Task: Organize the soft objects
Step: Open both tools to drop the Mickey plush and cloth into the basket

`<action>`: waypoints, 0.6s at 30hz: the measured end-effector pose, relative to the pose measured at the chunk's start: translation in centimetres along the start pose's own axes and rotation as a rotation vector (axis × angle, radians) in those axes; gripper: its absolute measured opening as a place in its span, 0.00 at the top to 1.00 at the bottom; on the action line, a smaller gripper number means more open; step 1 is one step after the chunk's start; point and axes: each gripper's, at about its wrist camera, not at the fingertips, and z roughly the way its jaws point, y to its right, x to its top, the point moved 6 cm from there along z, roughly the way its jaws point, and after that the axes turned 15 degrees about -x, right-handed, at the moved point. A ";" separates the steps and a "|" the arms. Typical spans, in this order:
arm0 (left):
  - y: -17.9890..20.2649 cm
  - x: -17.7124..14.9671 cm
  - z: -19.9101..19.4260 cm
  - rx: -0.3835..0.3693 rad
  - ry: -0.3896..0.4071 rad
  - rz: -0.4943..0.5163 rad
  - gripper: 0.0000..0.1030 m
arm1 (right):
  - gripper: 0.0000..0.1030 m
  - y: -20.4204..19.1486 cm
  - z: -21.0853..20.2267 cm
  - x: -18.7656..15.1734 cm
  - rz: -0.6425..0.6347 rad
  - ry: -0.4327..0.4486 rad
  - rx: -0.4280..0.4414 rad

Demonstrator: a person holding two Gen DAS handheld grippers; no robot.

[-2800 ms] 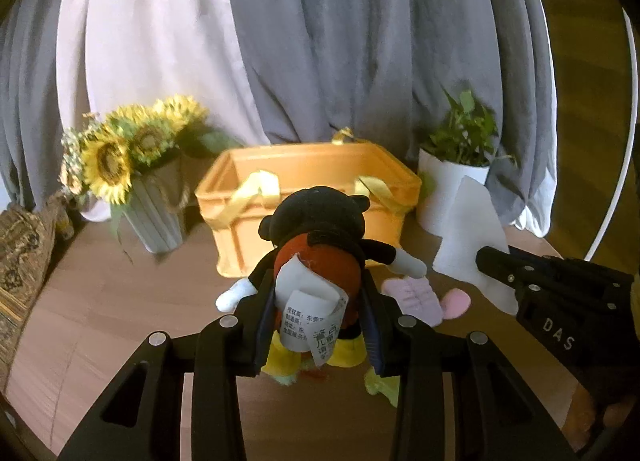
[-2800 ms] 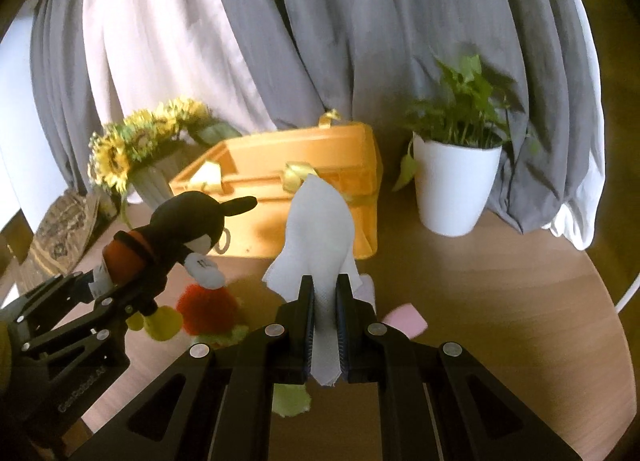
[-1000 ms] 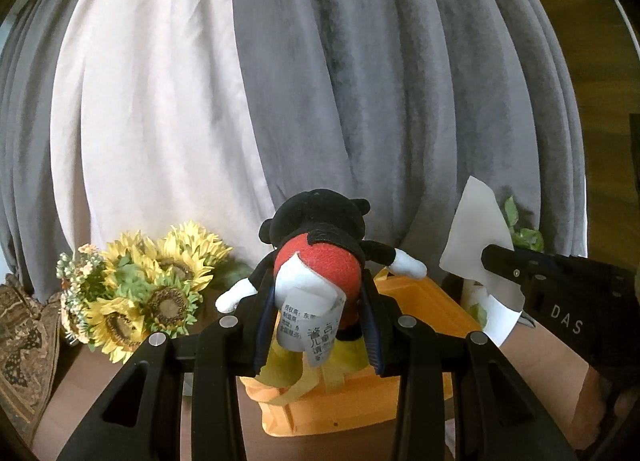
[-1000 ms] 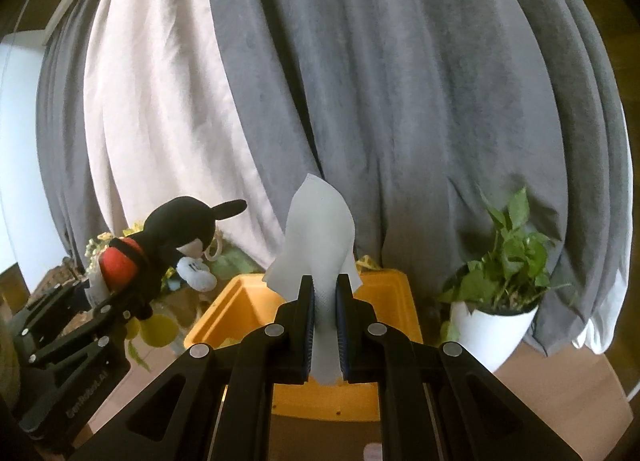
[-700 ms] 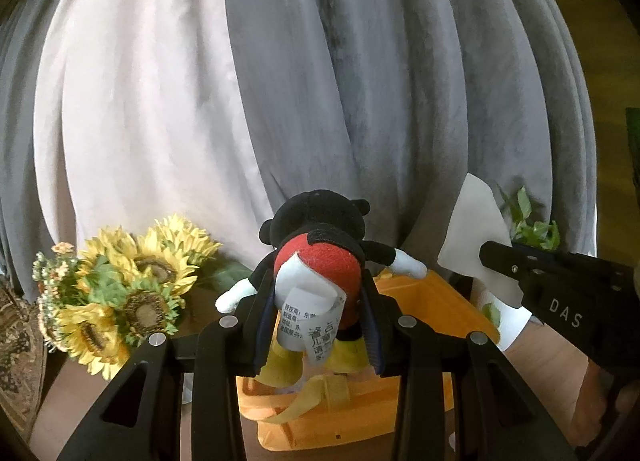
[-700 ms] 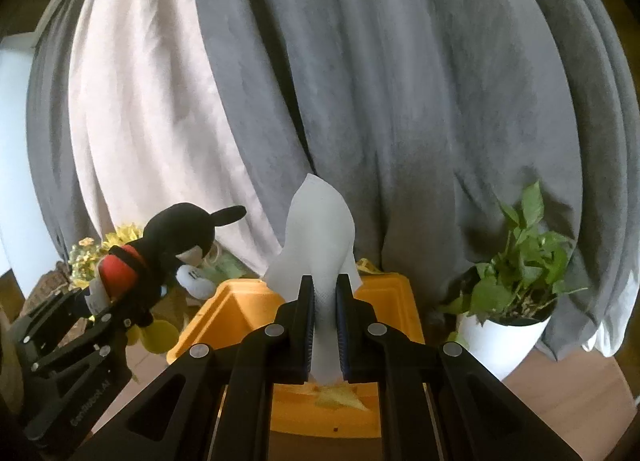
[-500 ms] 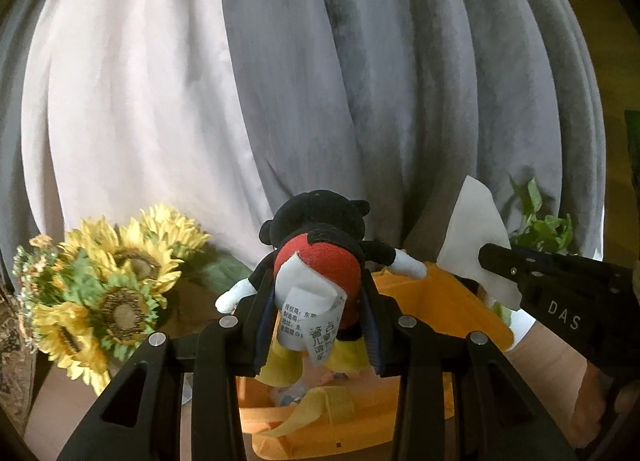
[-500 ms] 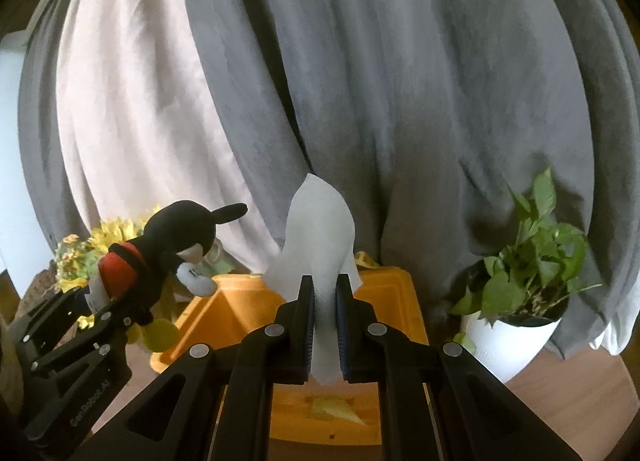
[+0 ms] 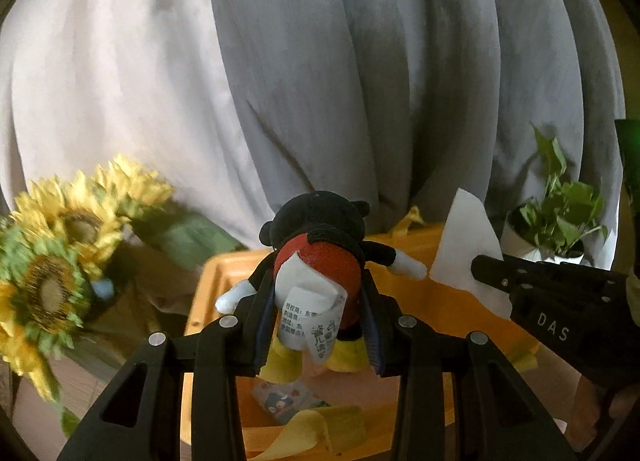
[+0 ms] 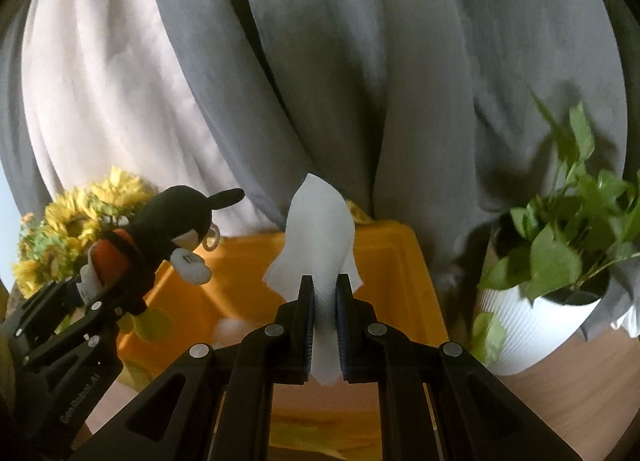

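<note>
My left gripper (image 9: 318, 293) is shut on a black and red plush mouse (image 9: 320, 245) with a white label, held in the air over the orange crate (image 9: 404, 249). The plush also shows in the right wrist view (image 10: 160, 237), at the left above the crate (image 10: 384, 261). My right gripper (image 10: 324, 293) is shut on a white cloth (image 10: 320, 229) that stands up between its fingers, also above the crate. The right gripper and the cloth (image 9: 468, 249) show at the right of the left wrist view. A small printed pack (image 9: 280, 401) lies inside the crate.
Sunflowers in a vase (image 9: 60, 261) stand left of the crate. A potted green plant in a white pot (image 10: 560, 273) stands to its right. Grey and white curtains (image 10: 320, 81) hang behind. Yellow ribbon handles (image 9: 320, 429) hang on the crate's near wall.
Both grippers have moved forward and closer over the crate, which now fills more of both views. Each keeps its hold. The sunflowers are blurred by the motion.
</note>
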 end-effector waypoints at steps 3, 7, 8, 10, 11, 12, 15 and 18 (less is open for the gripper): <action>0.0 -0.6 1.1 -0.013 -0.032 -0.001 0.64 | 0.89 0.0 0.9 -0.5 0.000 -0.025 0.003; 0.5 -1.2 2.0 -0.036 -0.065 0.003 0.63 | 0.89 -0.2 1.5 -0.9 -0.007 -0.057 0.010; 0.5 -1.3 2.2 -0.035 -0.071 0.007 0.63 | 0.89 -0.3 1.6 -0.8 -0.009 -0.063 0.013; 0.7 -1.4 2.9 -0.036 -0.084 0.009 0.62 | 0.89 -0.2 2.0 -0.9 -0.012 -0.074 0.011; 0.6 -1.5 3.1 -0.038 -0.092 0.005 0.62 | 0.89 -0.3 2.1 -0.9 -0.014 -0.079 0.010; 0.6 -1.6 3.4 -0.042 -0.100 -0.003 0.61 | 0.89 -0.4 2.3 -1.0 -0.017 -0.085 0.009; 0.5 -1.8 3.7 -0.047 -0.118 -0.020 0.54 | 0.86 -0.3 2.6 -1.2 -0.020 -0.105 0.013; 0.3 -1.6 3.2 -0.030 -0.101 -0.017 0.40 | 0.51 -0.2 2.8 -1.3 -0.011 -0.116 0.010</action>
